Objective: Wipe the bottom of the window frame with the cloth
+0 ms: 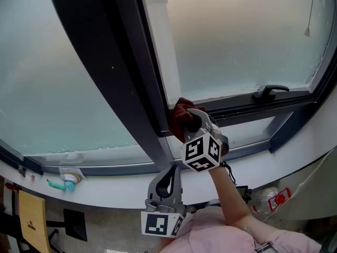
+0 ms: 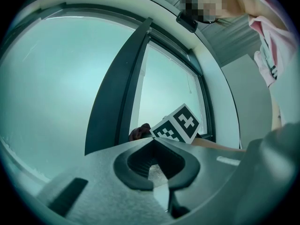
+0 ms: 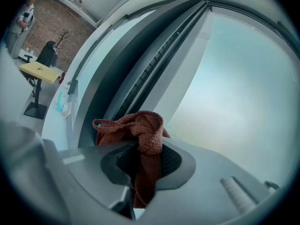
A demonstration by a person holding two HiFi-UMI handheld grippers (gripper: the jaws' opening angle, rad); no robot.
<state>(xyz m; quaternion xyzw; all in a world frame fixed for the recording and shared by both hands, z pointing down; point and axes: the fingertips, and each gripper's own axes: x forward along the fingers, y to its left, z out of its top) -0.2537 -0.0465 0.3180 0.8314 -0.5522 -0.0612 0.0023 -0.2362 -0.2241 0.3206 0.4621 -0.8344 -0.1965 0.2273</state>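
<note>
Our right gripper (image 3: 140,161) pinches the red-brown cloth (image 3: 143,125) at the window frame (image 1: 237,109) bottom, beside the dark upright (image 1: 121,62). Our left gripper (image 2: 157,168) hangs lower, jaws pressed together, empty.

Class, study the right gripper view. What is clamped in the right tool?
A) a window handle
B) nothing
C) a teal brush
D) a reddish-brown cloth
D: the right tool is shut on the reddish-brown cloth, which bunches out from between its jaws.
</note>
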